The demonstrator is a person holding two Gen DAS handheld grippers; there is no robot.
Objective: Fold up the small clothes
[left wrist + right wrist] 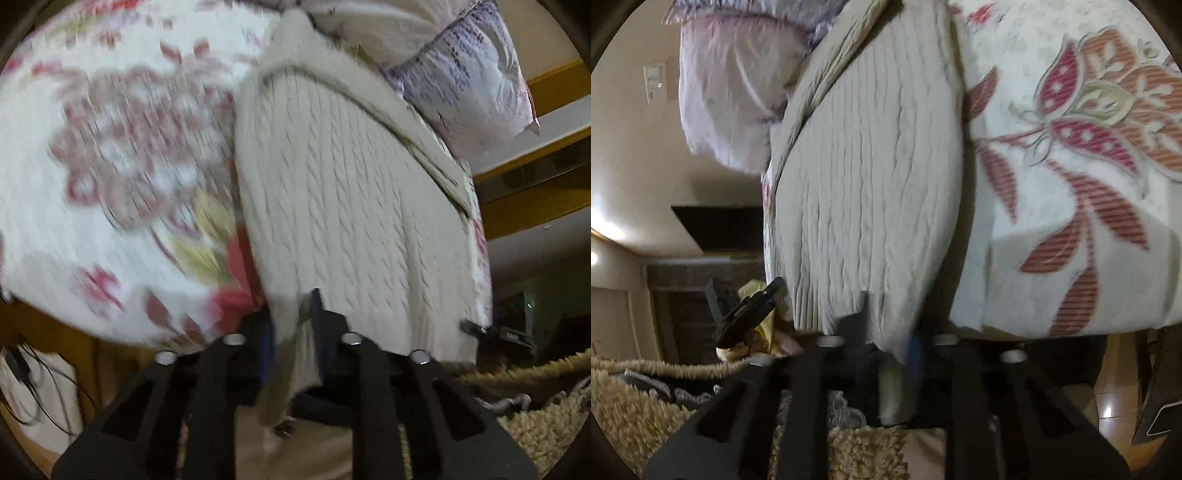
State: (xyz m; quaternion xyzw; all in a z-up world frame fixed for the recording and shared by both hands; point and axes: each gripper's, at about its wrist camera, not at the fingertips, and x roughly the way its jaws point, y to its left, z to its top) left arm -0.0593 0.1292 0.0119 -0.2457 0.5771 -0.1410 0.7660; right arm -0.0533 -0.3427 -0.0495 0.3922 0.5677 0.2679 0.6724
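You have both the left gripper [293,325] and the right gripper [886,332] clamped on the near hem of the cream knit sweater [343,206], whose length runs straight away from you across the floral bedspread [110,147].

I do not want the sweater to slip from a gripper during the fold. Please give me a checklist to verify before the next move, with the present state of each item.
1. Left gripper shut on the hem of the cream knit sweater: ok.
2. Right gripper shut on the same hem: ok.
3. How deep the cloth sits between the fingers: cannot tell, both views are blurred there.
4. Sweater lies flat on the floral blanket: ok, apart from a raised fold along its far edge.
5. Hem reaches the bed's near edge and some cloth hangs below the grippers: ok.
6. Pillow clear of the sweater's far end: not ok, they seem to touch.
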